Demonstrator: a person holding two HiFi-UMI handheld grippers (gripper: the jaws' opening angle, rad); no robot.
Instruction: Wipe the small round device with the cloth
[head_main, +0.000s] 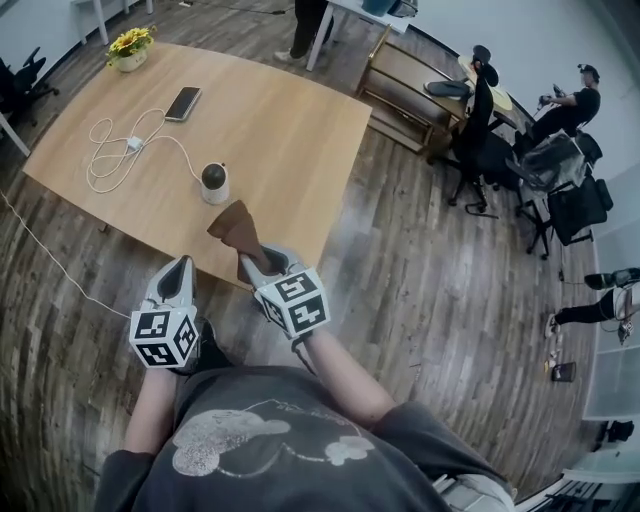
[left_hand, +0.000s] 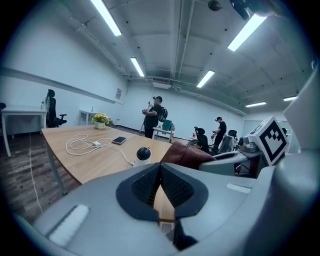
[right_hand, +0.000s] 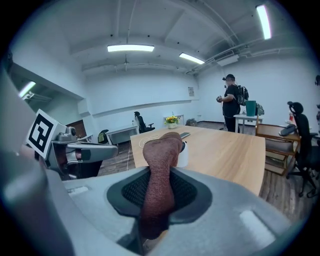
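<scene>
The small round device is white with a black dome and stands on the wooden table, a white cable leading from it. It also shows in the left gripper view as the device and, half hidden, behind the cloth in the right gripper view. My right gripper is shut on a brown cloth, which sticks up over the table's near edge, a little short of the device; the cloth runs between the jaws. My left gripper hangs off the table's near edge, shut and holding nothing.
A coiled white cable with adapter, a phone and a pot of yellow flowers lie further back on the table. Office chairs, a wooden bench and people stand to the right and behind.
</scene>
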